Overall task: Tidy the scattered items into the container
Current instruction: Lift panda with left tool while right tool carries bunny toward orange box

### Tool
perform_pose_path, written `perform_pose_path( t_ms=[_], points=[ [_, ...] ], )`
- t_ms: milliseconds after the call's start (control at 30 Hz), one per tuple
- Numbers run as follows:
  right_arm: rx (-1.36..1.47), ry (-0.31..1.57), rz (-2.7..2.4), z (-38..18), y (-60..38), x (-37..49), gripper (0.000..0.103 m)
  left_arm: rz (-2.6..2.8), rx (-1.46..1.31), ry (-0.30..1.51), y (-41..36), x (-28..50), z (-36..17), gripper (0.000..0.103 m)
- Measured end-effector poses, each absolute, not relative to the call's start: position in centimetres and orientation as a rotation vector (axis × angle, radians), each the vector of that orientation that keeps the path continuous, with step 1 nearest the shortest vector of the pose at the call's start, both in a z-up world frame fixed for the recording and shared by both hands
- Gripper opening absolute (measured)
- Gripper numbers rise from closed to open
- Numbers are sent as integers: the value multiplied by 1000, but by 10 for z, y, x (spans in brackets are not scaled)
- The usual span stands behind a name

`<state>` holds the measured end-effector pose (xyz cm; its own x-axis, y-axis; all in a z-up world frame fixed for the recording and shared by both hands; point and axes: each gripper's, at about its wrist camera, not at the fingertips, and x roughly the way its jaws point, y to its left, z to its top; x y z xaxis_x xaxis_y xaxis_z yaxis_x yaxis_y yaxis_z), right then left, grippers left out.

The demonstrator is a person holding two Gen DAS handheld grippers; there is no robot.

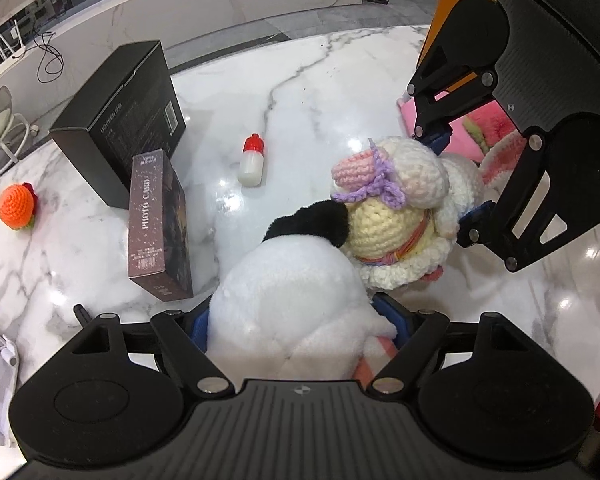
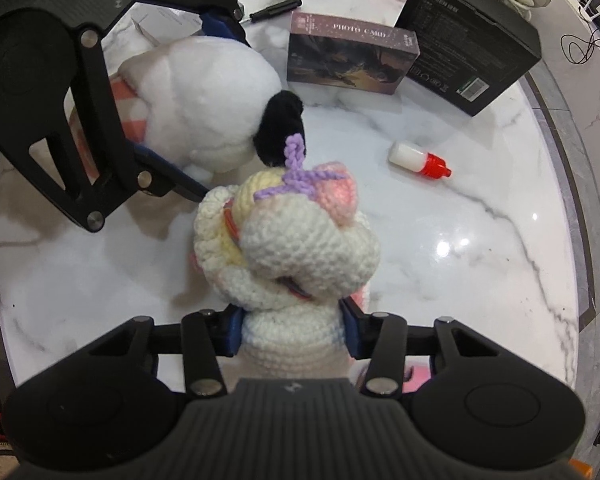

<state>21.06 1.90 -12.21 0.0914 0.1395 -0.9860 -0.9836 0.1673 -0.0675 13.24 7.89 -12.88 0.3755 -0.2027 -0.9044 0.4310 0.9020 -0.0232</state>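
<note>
My left gripper (image 1: 296,320) is shut on a white plush dog with black ears (image 1: 288,292), also seen in the right wrist view (image 2: 204,92). My right gripper (image 2: 294,330) is shut on a white crocheted doll with pink ears and a purple bow (image 2: 300,240), which also shows in the left wrist view (image 1: 396,208). The two toys touch above the marble table (image 1: 320,92). A pink container (image 1: 476,128) sits at the right, behind the right gripper, mostly hidden. A small white bottle with a red cap (image 1: 252,160) lies on the table.
A large black box (image 1: 120,120) and a brown "PHOTO CARD" box (image 1: 158,224) stand at the left. An orange crocheted fruit (image 1: 16,208) lies far left. A black screwdriver (image 2: 274,9) lies behind the boxes. An orange box (image 1: 452,28) stands behind the container.
</note>
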Motion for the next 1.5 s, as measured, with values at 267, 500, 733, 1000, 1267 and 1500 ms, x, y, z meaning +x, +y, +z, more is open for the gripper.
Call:
perform_pose_path(
  t_ms=[267,500,733,1000,1267,1500],
  points=[
    [-1026,1084,1078,-106,0,192,50,-406,260,1081,72,126,-103,93],
    [-1034,1044,1049,-68,-17,179,50,-411,293,1041,60,117,-76,93],
    [-1037,1008,1013,-36,-38,164,50,-415,330,998,47,110,-47,92],
    [-1033,962,966,-2,-71,152,50,-425,382,938,17,102,-13,92],
    [-1029,930,907,30,-115,139,50,-457,442,890,-20,96,13,93],
    [-1014,915,845,47,-150,133,50,-478,489,843,-47,92,31,92]
  ],
)
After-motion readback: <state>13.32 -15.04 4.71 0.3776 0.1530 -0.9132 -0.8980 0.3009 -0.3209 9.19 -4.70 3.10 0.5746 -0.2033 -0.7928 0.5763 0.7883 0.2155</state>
